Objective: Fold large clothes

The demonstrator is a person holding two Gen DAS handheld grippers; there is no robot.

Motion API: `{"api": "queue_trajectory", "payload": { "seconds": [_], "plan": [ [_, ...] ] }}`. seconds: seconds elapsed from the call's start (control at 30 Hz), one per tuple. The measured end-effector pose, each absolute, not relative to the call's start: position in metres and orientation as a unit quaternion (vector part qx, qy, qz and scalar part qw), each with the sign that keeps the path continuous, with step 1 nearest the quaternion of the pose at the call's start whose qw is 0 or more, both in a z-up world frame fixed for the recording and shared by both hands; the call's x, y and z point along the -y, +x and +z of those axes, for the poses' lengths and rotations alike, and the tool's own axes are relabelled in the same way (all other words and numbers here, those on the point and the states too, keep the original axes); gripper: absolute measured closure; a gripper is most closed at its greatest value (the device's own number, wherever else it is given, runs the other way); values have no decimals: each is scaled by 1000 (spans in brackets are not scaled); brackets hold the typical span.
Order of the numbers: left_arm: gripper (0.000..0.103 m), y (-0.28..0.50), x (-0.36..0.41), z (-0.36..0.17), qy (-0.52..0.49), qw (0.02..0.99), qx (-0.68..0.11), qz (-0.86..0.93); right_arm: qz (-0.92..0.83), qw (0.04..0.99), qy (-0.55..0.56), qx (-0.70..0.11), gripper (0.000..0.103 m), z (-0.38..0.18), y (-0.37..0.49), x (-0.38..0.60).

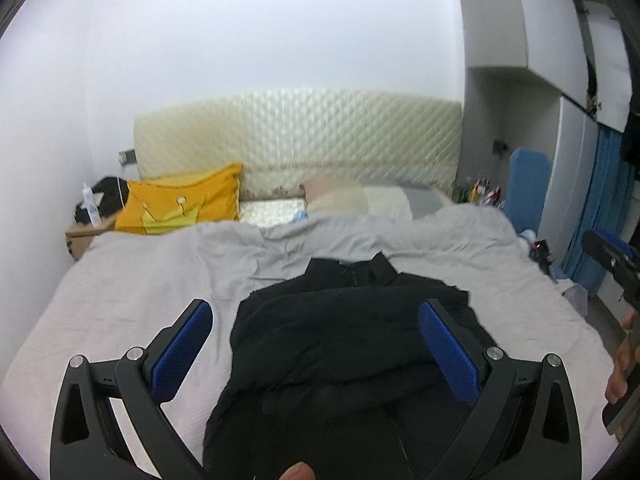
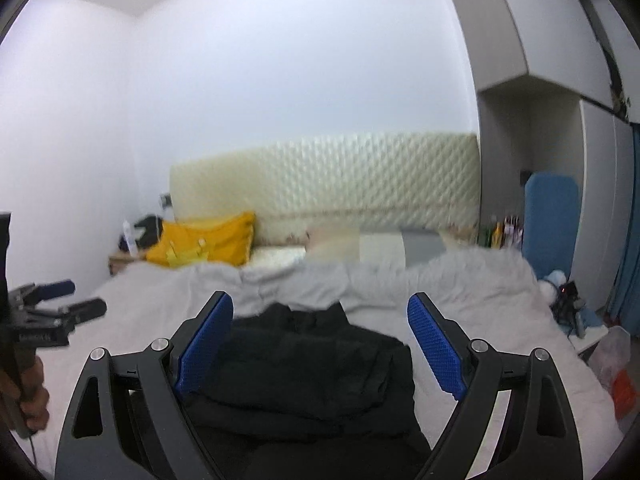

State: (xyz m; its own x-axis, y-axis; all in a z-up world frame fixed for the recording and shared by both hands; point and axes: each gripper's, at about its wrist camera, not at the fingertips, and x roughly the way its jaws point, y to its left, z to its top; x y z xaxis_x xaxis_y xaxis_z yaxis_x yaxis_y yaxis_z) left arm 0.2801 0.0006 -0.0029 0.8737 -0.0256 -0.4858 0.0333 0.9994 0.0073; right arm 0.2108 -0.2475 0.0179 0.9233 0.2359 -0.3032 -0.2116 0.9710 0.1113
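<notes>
A large black garment [image 1: 344, 340] lies crumpled in folds on the grey bedspread [image 1: 152, 280], near the bed's front edge. It also shows in the right wrist view [image 2: 304, 376]. My left gripper [image 1: 316, 316] is open above the garment, its blue pads [image 1: 182, 348] apart, holding nothing. My right gripper [image 2: 320, 312] is open above the garment too, its blue pads [image 2: 436, 348] wide apart and empty. The right gripper shows at the right edge of the left wrist view [image 1: 612, 256]. The left gripper shows at the left edge of the right wrist view [image 2: 56, 308].
A yellow pillow [image 1: 180, 204] and pale pillows [image 1: 360, 198] lie at the quilted cream headboard [image 1: 300, 136]. A nightstand with a bottle [image 1: 90, 204] stands at the back left. A blue board [image 1: 526, 188], clutter and a wardrobe are on the right.
</notes>
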Motion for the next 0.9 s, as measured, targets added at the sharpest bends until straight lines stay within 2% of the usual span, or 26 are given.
{"api": "queue_trajectory", "payload": {
  "seconds": [0.17,0.3,0.63,0.9],
  "plan": [
    [0,222,-5,17,-12,964,-262,-37,120,980,34,-157,14,40,162,240],
    [0,188,-14,5,-19,956,-291,-44,131,972,35,-194,14,25,139,237],
    [0,150,-51,-80,-53,900,-427,-63,120,937,94,-314,14,-54,98,270],
    [0,167,-106,-170,-111,838,-534,-30,111,887,148,-423,14,-131,103,317]
  ]
}}
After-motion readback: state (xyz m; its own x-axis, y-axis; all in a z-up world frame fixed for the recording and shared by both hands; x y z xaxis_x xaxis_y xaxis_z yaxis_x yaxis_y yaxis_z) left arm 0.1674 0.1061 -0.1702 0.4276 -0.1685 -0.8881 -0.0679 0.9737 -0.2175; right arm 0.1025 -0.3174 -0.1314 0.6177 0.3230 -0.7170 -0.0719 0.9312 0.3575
